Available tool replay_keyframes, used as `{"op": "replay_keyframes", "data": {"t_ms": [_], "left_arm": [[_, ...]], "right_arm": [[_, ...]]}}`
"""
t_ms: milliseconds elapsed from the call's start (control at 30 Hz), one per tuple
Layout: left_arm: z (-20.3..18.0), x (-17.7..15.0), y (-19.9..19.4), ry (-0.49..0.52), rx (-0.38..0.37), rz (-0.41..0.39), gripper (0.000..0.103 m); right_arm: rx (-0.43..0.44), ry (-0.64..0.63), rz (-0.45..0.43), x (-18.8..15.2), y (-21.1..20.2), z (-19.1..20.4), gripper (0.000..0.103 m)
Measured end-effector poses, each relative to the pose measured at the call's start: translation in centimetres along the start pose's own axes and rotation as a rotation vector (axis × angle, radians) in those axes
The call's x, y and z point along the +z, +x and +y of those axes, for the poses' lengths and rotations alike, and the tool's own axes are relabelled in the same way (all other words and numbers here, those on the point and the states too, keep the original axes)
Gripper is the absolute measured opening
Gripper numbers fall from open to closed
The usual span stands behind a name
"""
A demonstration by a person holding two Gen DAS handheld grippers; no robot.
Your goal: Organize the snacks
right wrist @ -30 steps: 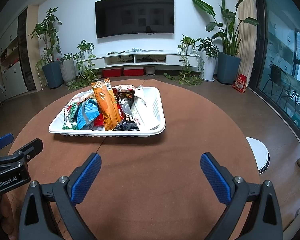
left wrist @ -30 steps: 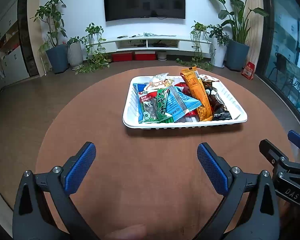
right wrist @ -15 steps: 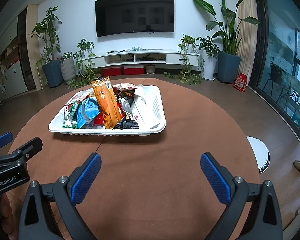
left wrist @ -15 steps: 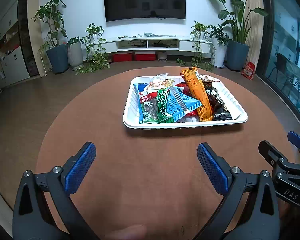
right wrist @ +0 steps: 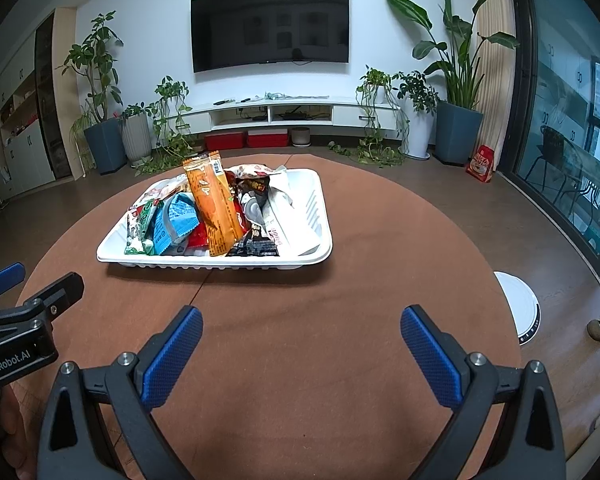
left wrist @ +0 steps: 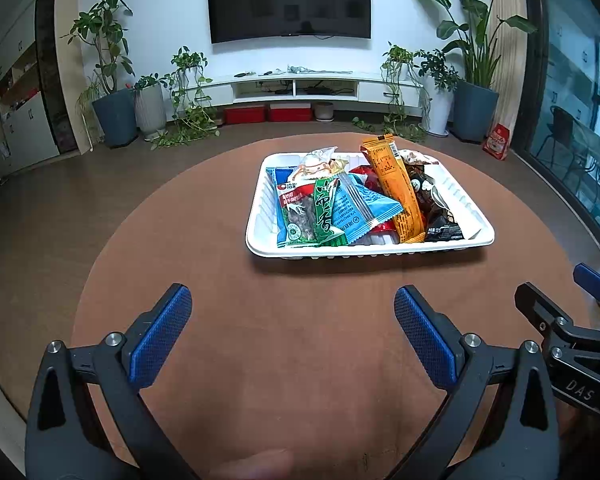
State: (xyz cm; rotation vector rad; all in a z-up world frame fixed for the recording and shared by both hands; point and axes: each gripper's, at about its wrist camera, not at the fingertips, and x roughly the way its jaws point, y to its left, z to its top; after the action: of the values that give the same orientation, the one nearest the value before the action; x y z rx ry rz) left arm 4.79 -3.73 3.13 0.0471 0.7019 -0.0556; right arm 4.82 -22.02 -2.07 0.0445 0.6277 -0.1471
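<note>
Round and brown, the table (left wrist: 300, 340) lies under both tools. Over its near part the left gripper (left wrist: 292, 312) is released, blue pads wide apart and empty; the right gripper (right wrist: 302, 330) beside it is likewise spread, grasping nothing. Farther out, well apart from both, the white tray (left wrist: 370, 250) holds the heaped snacks (left wrist: 352, 204), an orange packet (right wrist: 214, 208) propped highest.

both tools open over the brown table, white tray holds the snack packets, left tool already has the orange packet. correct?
Not quite. The left tool holds nothing: its jaws stand open over the brown table, as the left wrist view shows. The orange packet lies in the white tray with the other packets. The right tool is open too.
</note>
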Motion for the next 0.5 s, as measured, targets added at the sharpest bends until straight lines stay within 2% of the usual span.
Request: {"op": "replay_keyframes", "data": {"t_ms": [500], "left_arm": [[0.20,0.02,0.22,-0.004,0.007,0.001,0.103]], "right_arm": [[0.001,0.000,0.003,-0.37,-0.18,-0.06,0.102]]}}
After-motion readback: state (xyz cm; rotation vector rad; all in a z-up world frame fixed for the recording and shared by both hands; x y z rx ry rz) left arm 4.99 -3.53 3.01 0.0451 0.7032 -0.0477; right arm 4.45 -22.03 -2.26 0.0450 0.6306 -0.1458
